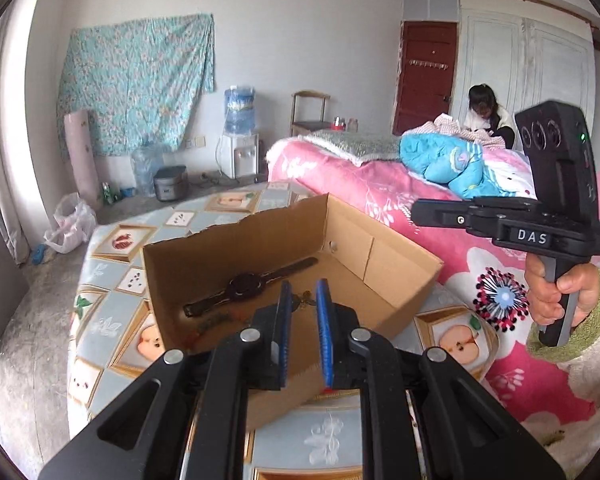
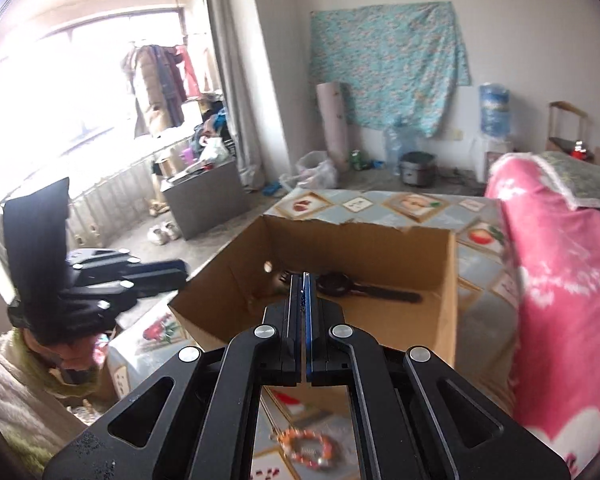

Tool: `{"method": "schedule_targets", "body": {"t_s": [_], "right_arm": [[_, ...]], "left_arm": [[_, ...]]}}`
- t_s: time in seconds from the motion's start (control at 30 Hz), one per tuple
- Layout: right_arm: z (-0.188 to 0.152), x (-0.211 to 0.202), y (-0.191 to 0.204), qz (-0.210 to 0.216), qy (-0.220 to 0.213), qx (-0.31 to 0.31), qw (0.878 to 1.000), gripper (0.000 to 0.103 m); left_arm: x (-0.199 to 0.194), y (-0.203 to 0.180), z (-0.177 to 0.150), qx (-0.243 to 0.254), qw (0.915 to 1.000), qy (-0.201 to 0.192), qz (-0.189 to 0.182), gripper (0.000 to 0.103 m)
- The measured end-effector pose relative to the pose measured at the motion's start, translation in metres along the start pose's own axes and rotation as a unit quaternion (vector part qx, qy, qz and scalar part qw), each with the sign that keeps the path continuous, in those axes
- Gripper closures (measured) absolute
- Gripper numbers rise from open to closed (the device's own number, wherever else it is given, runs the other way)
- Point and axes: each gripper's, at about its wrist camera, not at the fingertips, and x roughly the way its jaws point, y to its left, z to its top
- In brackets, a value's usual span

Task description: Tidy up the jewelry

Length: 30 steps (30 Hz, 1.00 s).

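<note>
An open cardboard box point(image 1: 380, 240) point(image 2: 360, 236) stands on the tiled table point(image 1: 112, 320). A dark wristwatch point(image 1: 248, 284) point(image 2: 340, 282) lies flat inside it. My left gripper point(image 1: 304, 284) hovers over the box's near edge, its blue pads a narrow gap apart. A small brownish ornament point(image 1: 302, 300) shows in that gap; I cannot tell whether it is pinched or lying in the box. My right gripper point(image 2: 303, 276) is shut, pads together, above the box; it also shows at the right of the left wrist view point(image 1: 416, 210). An orange bead bracelet point(image 2: 306, 450) lies on the table below it.
A bed with a pink flowered cover point(image 1: 380, 192) point(image 2: 560, 260) borders the table on the right. A person point(image 1: 484, 112) sits behind it. A water dispenser point(image 1: 240, 136), a rice cooker point(image 1: 170, 188) and bags stand on the floor by the far wall.
</note>
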Motion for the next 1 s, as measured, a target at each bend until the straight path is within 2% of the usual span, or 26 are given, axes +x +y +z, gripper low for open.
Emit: {"method": "schedule_targets", "body": {"t_s": [0.07, 0.13, 0.3, 0.37, 0.5, 0.6, 0.67, 0.87, 0.93, 1.0], "right_arm": [[0.015, 0.026, -0.007, 0.024, 0.027, 0.003, 0.999, 0.103], [0.025, 0.056, -0.016, 0.027, 0.068, 0.005, 0.997, 0.103], [0.030, 0.121, -0.037, 0.007, 0.166, 0.015, 0.986, 0.103], [0.028, 0.144, -0.051, 0.004, 0.202, 0.029, 0.979, 0.103], [0.019, 0.162, -0.066, -0.015, 0.237, 0.038, 0.971, 0.101], [0.022, 0.157, -0.073, 0.001, 0.239, 0.064, 0.969, 0.100], [0.027, 0.152, -0.073, -0.017, 0.230, 0.057, 0.971, 0.099], [0.035, 0.139, -0.080, -0.025, 0.211, 0.062, 0.975, 0.098], [0.037, 0.132, -0.077, -0.031, 0.204, 0.060, 0.977, 0.096], [0.039, 0.126, -0.076, -0.035, 0.197, 0.060, 0.978, 0.088]], "left_arm": [[0.029, 0.013, 0.013, -0.025, 0.9990, 0.033, -0.017, 0.091], [0.061, 0.028, 0.022, -0.061, 0.9947, 0.071, -0.041, 0.091], [0.119, 0.055, 0.034, -0.115, 0.9804, 0.142, -0.073, 0.091], [0.140, 0.063, 0.035, -0.134, 0.9732, 0.171, -0.078, 0.091], [0.171, 0.071, 0.032, -0.174, 0.9537, 0.227, -0.092, 0.091], [0.183, 0.073, 0.030, -0.186, 0.9468, 0.248, -0.085, 0.091], [0.185, 0.074, 0.029, -0.194, 0.9440, 0.251, -0.090, 0.091], [0.186, 0.076, 0.031, -0.198, 0.9444, 0.248, -0.086, 0.090], [0.183, 0.077, 0.032, -0.200, 0.9452, 0.244, -0.085, 0.090], [0.177, 0.076, 0.033, -0.199, 0.9469, 0.238, -0.084, 0.087]]}}
